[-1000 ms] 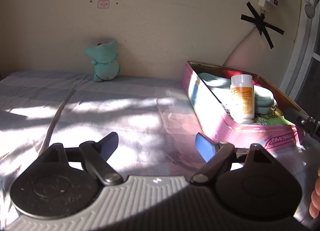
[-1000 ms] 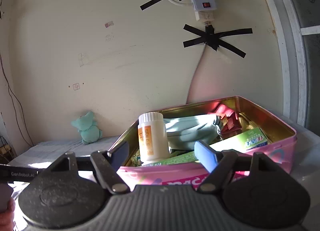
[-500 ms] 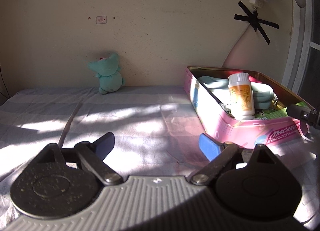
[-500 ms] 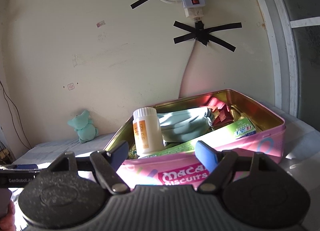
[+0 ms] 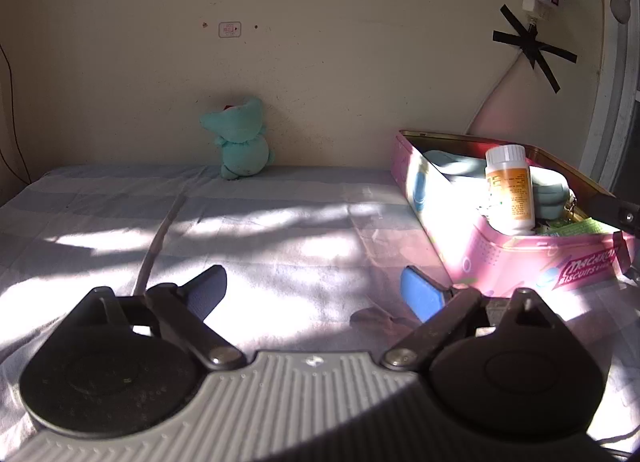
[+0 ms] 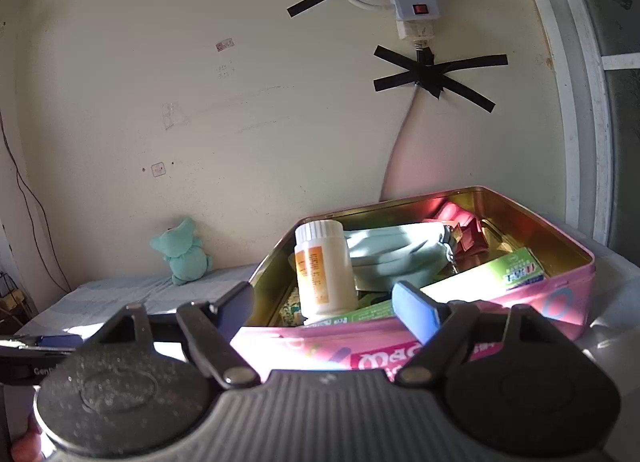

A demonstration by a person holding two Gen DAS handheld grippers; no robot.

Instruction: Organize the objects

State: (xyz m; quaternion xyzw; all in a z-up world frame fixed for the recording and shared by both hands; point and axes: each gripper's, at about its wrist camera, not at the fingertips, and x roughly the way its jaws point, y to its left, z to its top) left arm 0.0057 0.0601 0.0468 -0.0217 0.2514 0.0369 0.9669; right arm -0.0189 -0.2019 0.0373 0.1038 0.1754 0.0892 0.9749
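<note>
In the left wrist view, the jaws of the left gripper (image 5: 314,290) are seen spread wide, having just been opening, and nothing is held between them; only the cloth (image 5: 280,230) lies under the gap. The pink tin (image 5: 520,262) is found to the right of this gripper, resting on the cloth with its lid off. Its long axis runs from the near right towards the far wall. A white bottle (image 5: 510,188) is stood upright in the tin's near part, cap upward. Far left of the tin, a teal plush toy (image 5: 240,142) is propped against the wall.

In the right wrist view, the jaws of the right gripper (image 6: 324,302) are likewise parted and have just been opening; nothing is gripped. They are held just before the tin's (image 6: 560,298) near wall. Inside the tin, the bottle (image 6: 324,266) stands upright at the left, a teal pouch (image 6: 396,258) lies beside it, and a green box (image 6: 516,272) lies along the near wall.
</note>
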